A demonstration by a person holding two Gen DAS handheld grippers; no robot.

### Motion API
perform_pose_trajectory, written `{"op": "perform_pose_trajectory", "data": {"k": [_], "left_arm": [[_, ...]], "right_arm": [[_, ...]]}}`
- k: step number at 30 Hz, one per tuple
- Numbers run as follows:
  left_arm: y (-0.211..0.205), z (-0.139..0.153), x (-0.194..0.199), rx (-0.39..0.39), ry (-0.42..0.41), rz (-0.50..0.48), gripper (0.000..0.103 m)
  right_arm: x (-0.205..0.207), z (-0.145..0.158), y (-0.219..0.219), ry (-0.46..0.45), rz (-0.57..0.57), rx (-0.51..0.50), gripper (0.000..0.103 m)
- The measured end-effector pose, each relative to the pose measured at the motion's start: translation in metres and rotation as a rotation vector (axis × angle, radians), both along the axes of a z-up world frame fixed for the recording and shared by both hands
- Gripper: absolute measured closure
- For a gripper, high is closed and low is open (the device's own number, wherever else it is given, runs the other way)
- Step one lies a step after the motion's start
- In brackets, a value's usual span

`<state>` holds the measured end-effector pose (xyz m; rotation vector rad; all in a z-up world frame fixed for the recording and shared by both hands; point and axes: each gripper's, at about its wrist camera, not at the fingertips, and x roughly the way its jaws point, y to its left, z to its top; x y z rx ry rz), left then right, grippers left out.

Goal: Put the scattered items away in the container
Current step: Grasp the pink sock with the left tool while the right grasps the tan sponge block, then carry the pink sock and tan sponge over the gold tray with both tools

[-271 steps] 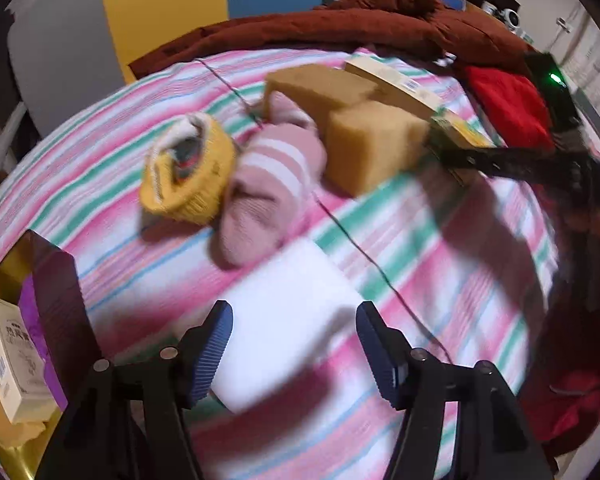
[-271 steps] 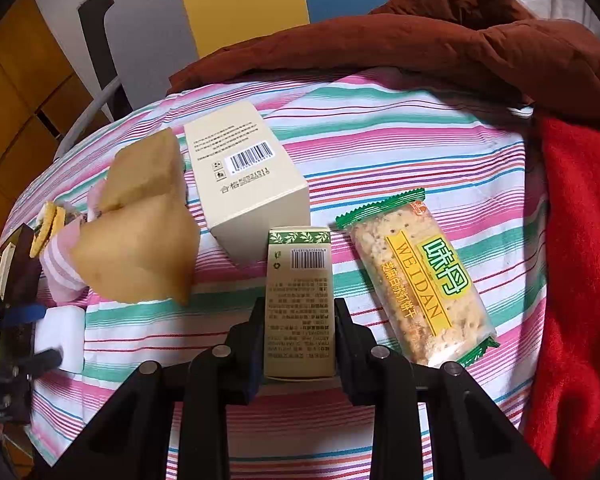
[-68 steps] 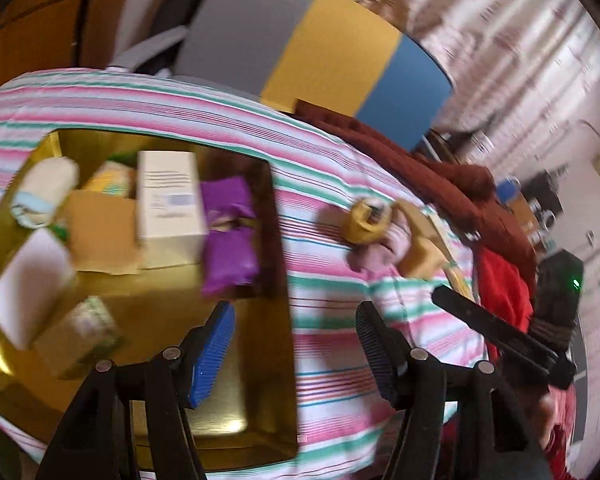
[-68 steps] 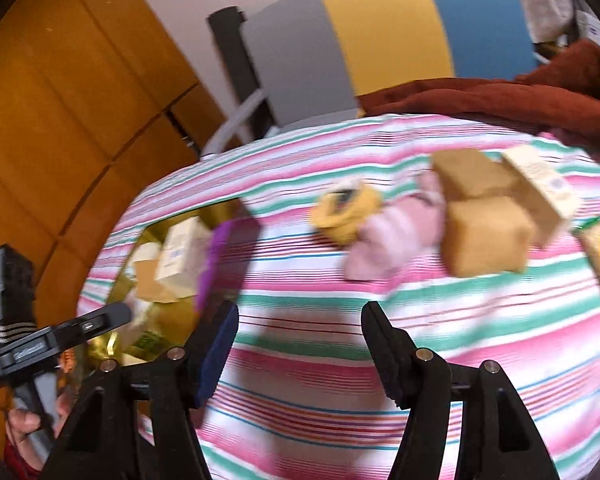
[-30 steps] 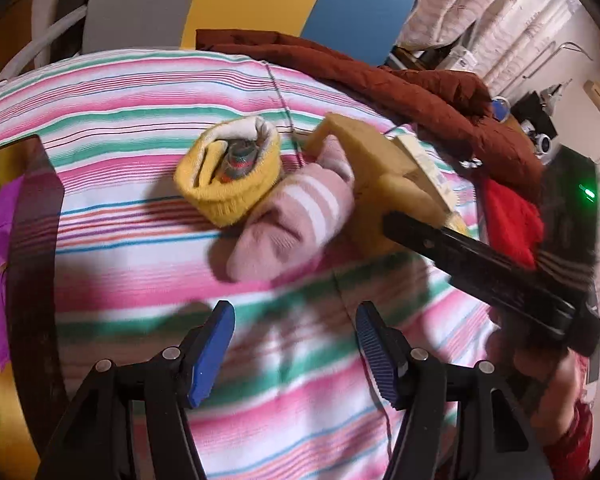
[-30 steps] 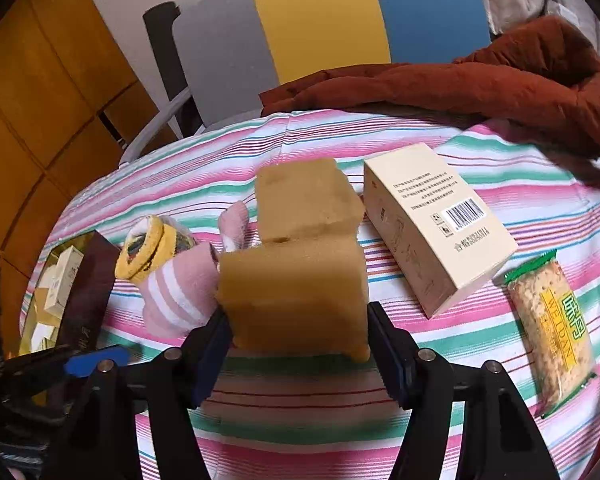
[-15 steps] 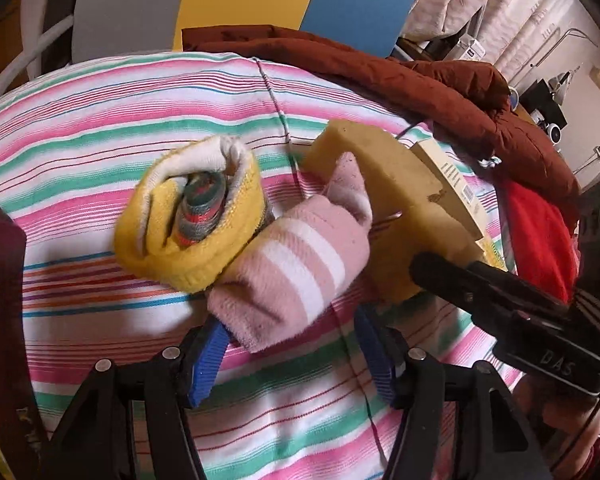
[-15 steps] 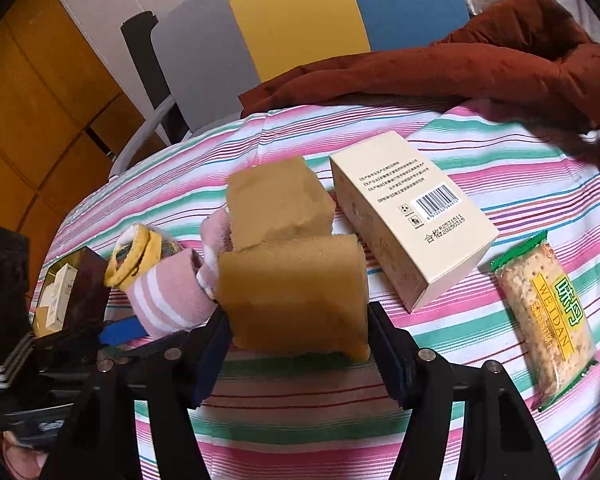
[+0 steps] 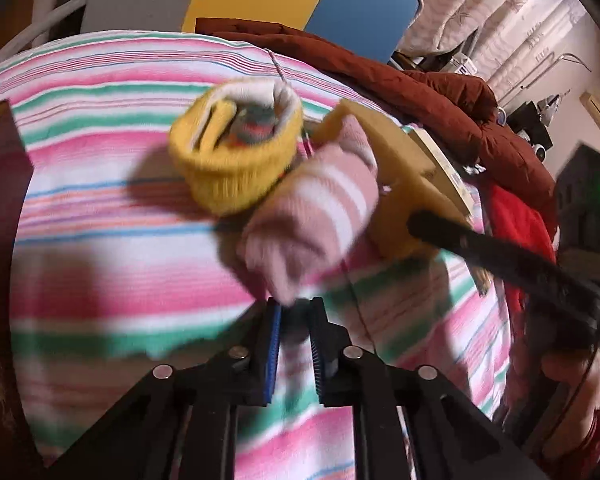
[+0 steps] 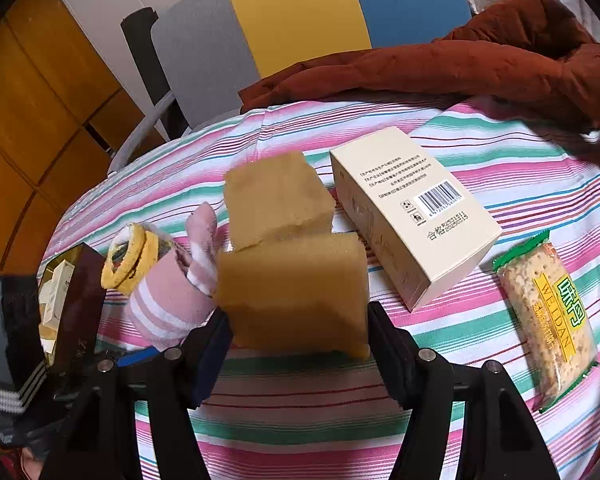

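Observation:
My left gripper (image 9: 294, 330) is shut on the near end of the pink striped sock roll (image 9: 312, 220), which lies beside the yellow sock roll (image 9: 236, 160). My right gripper (image 10: 298, 330) stands open around the near tan sponge block (image 10: 294, 290), its jaws at the block's two sides. A second tan sponge block (image 10: 276, 200) sits just behind it. The pink sock roll (image 10: 168, 300) and the yellow sock roll (image 10: 134, 256) show left of the sponges. The gold container (image 10: 56, 292) with a dark wall is at the far left and holds several boxes.
A cream carton (image 10: 412, 216) with a barcode lies right of the sponges, and a green wrapped cracker pack (image 10: 548, 320) lies further right. A brown jacket (image 10: 440, 72) is heaped along the far edge of the striped cloth (image 10: 300, 420). A red cloth (image 9: 520, 224) lies at the right.
My left gripper moved in and closed on the pink sock roll; half a second ago it was open. My right gripper stayed open around the near sponge block.

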<state>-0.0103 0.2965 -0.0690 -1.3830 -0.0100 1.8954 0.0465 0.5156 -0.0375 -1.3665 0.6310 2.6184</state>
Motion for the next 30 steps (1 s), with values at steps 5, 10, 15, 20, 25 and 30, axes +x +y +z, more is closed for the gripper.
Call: {"op": "perform_pose_trajectory", "data": {"k": [5, 10, 15, 20, 25, 30], "left_arm": [[0.001, 0.011, 0.005, -0.045, 0.086, 0.002, 0.085], [0.008, 0.018, -0.021, -0.026, 0.046, 0.053, 0.058], [0.031, 0.021, -0.036, -0.046, 0.055, 0.047, 0.053], [0.039, 0.018, -0.032, -0.033, 0.116, 0.019, 0.068], [0.033, 0.011, -0.022, -0.047, 0.137, 0.004, 0.076], [0.012, 0.001, -0.010, -0.012, 0.099, 0.019, 0.083]], "right_arm": [[0.001, 0.001, 0.001, 0.006, -0.013, -0.008, 0.037], [0.002, 0.003, 0.004, 0.010, -0.034, -0.003, 0.036], [0.001, 0.001, 0.005, 0.007, -0.035, -0.010, 0.036], [0.002, 0.001, 0.006, 0.008, -0.036, -0.011, 0.036], [0.003, 0.001, 0.005, 0.007, -0.033, -0.008, 0.036], [0.002, 0.001, 0.005, 0.005, -0.031, -0.005, 0.036]]}}
